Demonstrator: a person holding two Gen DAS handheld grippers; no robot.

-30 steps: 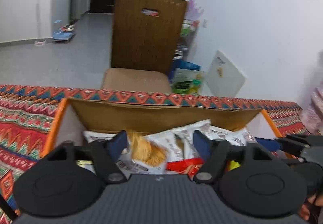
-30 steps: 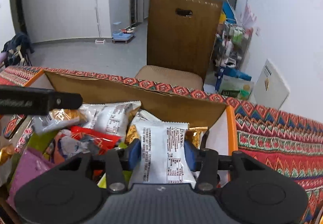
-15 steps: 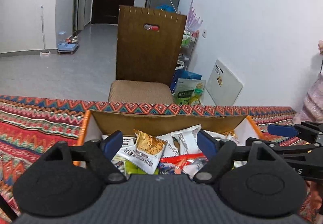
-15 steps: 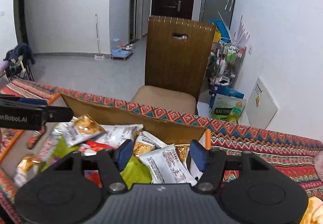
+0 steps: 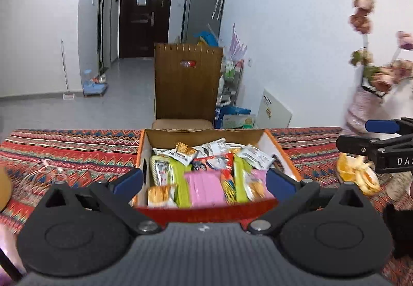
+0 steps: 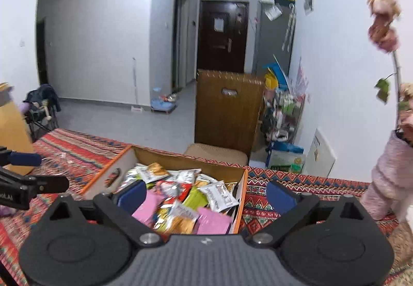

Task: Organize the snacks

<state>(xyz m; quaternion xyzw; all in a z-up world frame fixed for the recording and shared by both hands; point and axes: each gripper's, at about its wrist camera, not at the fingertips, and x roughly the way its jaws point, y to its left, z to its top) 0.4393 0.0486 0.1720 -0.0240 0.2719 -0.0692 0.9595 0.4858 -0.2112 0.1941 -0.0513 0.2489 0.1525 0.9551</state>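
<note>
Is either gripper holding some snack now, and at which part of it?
No. The left gripper and right gripper are both open and empty above the snack box.

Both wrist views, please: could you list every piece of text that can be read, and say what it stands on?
"DAS": white letters, cut off at the frame edge, on the right black tool, seen from the left wrist.
"ooLAI": cut-off white letters on the left black tool, seen from the right wrist.
Print on the snack packets in the orange cardboard box: too blurred to read.
</note>
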